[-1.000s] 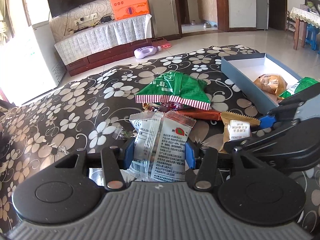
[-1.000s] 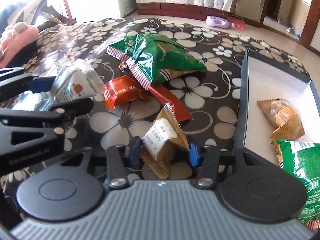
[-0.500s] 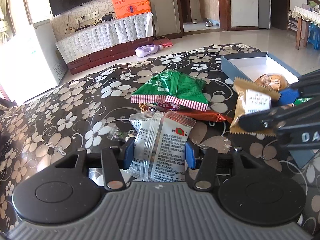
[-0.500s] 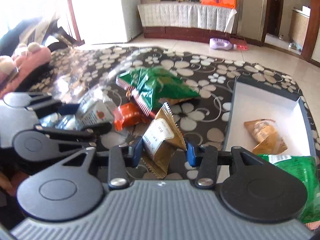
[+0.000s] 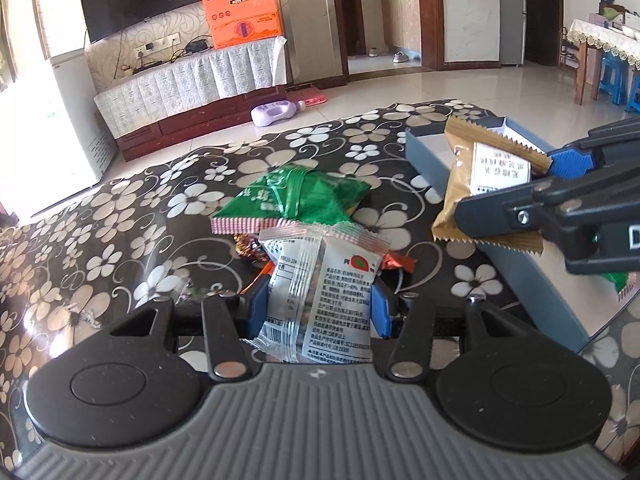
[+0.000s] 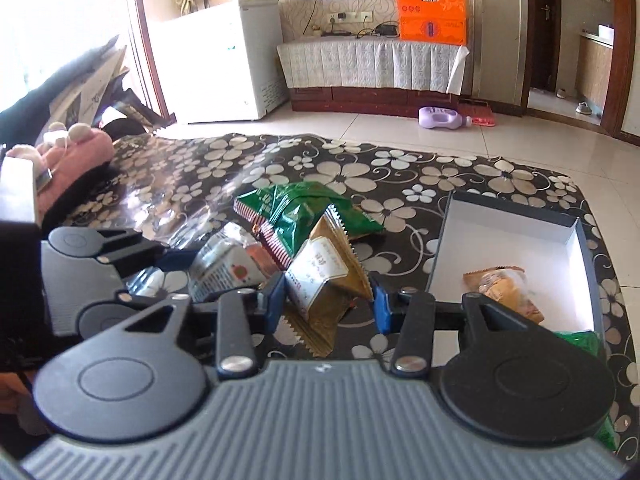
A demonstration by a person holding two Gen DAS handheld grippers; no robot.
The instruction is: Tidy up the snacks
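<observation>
Since a second ago both packets have come up off the flowered tablecloth, and the right gripper has carried its gold packet from the table toward the box, so that in the left wrist view it now hangs at the right of the frame in front of the box's near corner.

The left gripper has its blue pads pressed against both sides of a clear-and-white packet, low in the centre of its frame. The packet bears a red round mark with a green leaf, a barcode and lines of small Chinese print too fine to read.

The right gripper's fingers are closed on the gold packet with saw-tooth edges; its white label carries Chinese characters, upside down in the left view.

The green snack bag with a red-checked edge lies mid-frame on the cloth, over an orange wrapper. In the right wrist view the box at right holds a tan packet, with a green bag at its near end.

An orange carton with unreadable print stands upper right on the cabinet.
</observation>
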